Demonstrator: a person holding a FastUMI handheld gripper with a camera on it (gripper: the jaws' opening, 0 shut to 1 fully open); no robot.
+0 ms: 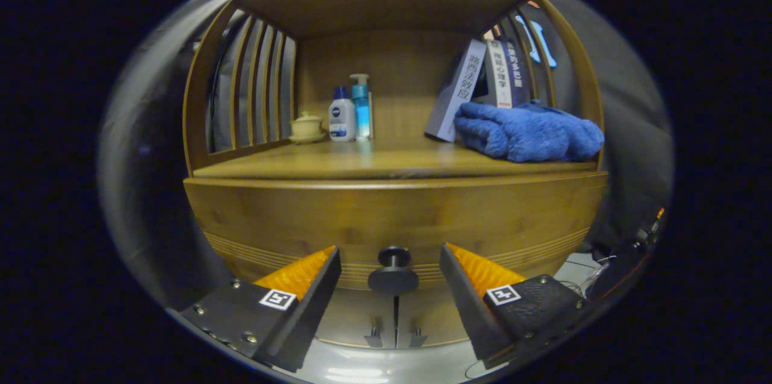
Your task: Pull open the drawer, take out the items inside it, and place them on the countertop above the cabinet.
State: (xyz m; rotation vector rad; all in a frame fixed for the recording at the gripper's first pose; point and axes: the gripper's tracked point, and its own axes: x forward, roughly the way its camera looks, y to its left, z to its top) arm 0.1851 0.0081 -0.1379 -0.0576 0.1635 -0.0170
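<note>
Fingers [391,278] apart, flanking drawer knob [393,272]; book spines [490,79] bear Chinese titles.

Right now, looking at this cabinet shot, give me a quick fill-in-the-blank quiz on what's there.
1. The tool is ____, its fingers either side of the drawer knob without touching it.
2. The drawer front is still ____.
3. The folded towel on the countertop is ____ in colour.
4. The books stand just ____ the towel.

Missing words: open; closed; blue; behind
</note>
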